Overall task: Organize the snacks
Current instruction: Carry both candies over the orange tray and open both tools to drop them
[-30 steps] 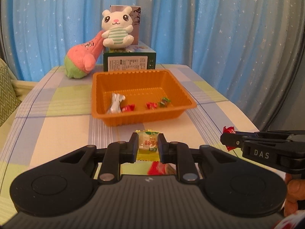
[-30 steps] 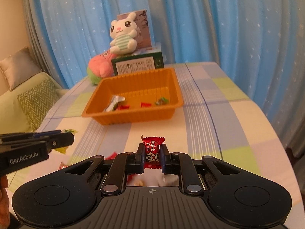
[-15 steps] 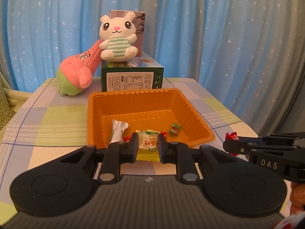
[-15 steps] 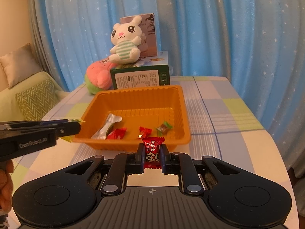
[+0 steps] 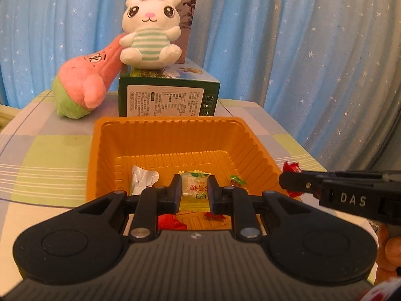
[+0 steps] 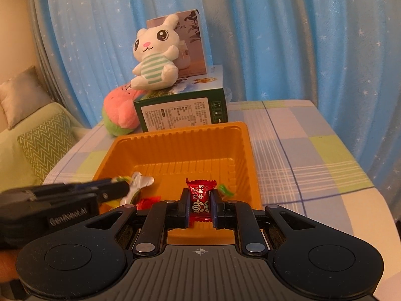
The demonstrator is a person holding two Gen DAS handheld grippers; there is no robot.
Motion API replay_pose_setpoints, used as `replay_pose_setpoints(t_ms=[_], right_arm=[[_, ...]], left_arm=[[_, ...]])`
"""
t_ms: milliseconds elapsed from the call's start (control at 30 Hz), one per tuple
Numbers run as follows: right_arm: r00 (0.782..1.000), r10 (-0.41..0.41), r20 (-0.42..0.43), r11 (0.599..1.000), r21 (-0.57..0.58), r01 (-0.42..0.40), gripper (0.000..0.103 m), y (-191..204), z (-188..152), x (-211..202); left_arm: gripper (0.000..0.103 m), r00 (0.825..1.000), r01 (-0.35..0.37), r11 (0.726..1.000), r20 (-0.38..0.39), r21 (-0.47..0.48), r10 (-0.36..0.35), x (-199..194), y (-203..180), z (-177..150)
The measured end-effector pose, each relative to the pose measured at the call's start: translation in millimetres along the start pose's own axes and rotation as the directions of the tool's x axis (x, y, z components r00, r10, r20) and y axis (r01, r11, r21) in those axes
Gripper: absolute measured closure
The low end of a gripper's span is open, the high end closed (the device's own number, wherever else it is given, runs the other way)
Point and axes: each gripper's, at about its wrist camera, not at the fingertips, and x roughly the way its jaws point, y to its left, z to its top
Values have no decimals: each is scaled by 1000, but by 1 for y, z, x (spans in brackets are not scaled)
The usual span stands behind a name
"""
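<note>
Left hand-held gripper (image 5: 194, 194) pinches a clear crinkly sweet wrapper w/ red print (image 5: 195, 191), centre frame, over the ribbed orange plastic tray (image 5: 165, 135). Right hand-held gripper (image 6: 199, 207), side marked "DAS", clamps a glossy red cartoon-face candy (image 6: 200, 195) above the tray's near rim.

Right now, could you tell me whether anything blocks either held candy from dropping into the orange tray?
Nothing visible does. The yellow candy and red candy both hang over the orange tray, with only a few loose sweets on its floor.
</note>
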Motion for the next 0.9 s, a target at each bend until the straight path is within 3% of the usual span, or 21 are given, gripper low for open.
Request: replay_pose_setpoints(t_ms=[300,400,900], right_arm=[[1000,-2,-14,999,37,2,87,-8,5,21],[1000,-4,-17,999,50,5,87,-12,5,22],[1000,-1,13,996,90,0,87,-18,7,18]], left_arm=[[84,1000,28,999,-13,-18,-28,23,2,4],[72,1000,22,1000,-11,-21,-22,25,4,5],[72,1000,-9,999,-9,-43,9,18,12,5]])
